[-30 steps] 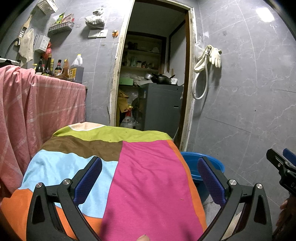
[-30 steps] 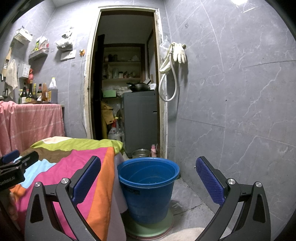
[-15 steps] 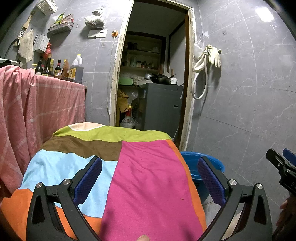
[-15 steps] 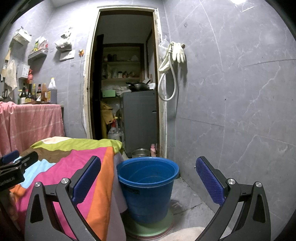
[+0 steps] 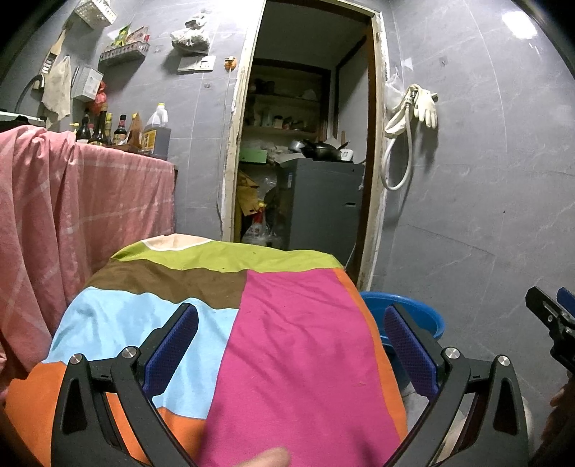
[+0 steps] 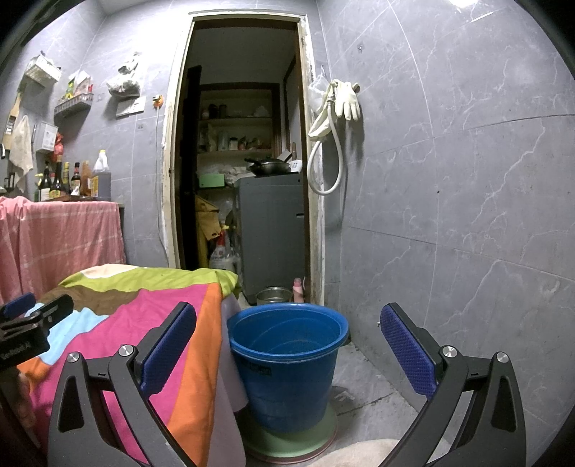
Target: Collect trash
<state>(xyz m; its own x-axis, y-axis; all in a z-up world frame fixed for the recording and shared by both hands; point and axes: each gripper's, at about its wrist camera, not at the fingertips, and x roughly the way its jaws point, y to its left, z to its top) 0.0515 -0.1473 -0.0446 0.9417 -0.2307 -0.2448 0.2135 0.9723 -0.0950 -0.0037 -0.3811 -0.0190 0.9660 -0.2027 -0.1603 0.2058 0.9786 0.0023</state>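
- We hold the left tongs point(image 5: 291, 345) spread apart, empty, above the patchwork cloth point(image 5: 294, 341) covering the bench.
- Our right tongs point(image 6: 287, 345) also gape, empty, facing the blue bucket point(image 6: 287, 363) on the floor just beside the bench.
- No trash visible.

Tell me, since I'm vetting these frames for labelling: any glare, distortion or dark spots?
Left wrist view: ceiling-light glare on the tiled wall upper right, door frame bowed by the fisheye, black vignette corners. Right wrist view: storeroom past the doorway dim, blue bucket sharp and evenly lit.
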